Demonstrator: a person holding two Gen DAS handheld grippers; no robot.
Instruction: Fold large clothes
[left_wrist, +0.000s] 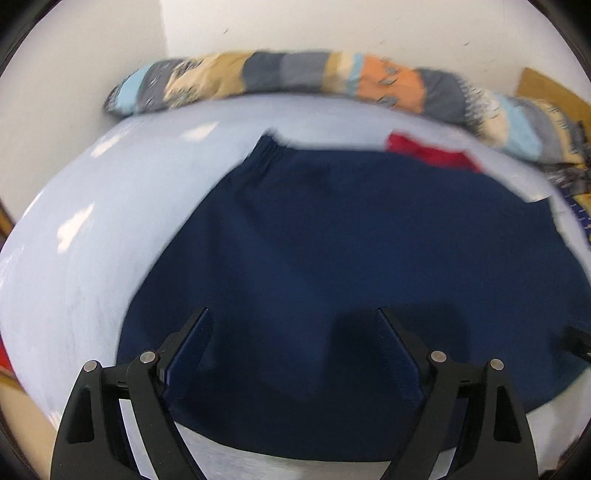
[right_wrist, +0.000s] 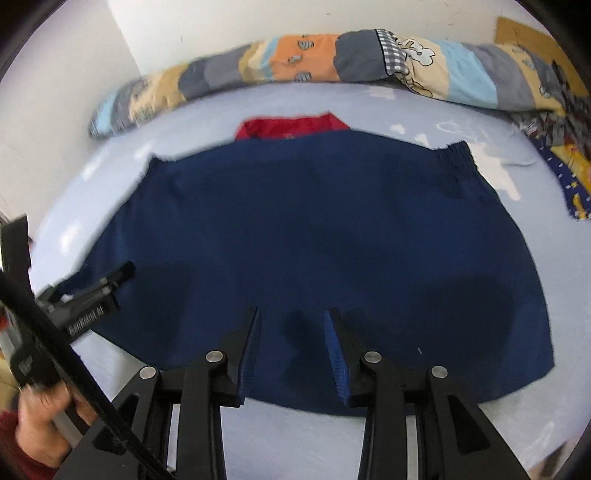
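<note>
The navy garment (right_wrist: 314, 229) lies spread flat on the pale blue bed sheet (right_wrist: 424, 110), filling the middle of both views, with an elastic gathered edge at the upper right of the right wrist view. A red garment (right_wrist: 291, 127) peeks out from under its far edge, and a patchwork quilt (right_wrist: 314, 62) is rolled along the wall at the top of the frame.

The left tongs (left_wrist: 293, 314) stand wide apart above the near part of the navy cloth, with nothing between them. The right tongs (right_wrist: 291, 314) stand at a narrower gap, also empty, and hover over the near hem. In the right wrist view the left tongs show at the lower left of the frame, held by a hand (right_wrist: 40, 417).

Both tongs seem released, so the step in hand is likely to pick the next 2 grip points for a fold. To do it well:

1. Take the near hem at 2 spots well apart, 1 toward each side, so the edge lifts straight.
2. Pinch only the navy layer, not the sheet below.
3. Carry both sides together toward the far edge, keeping the cloth taut.
4. Lay it down edge to edge and avoid dragging the red garment.
</note>
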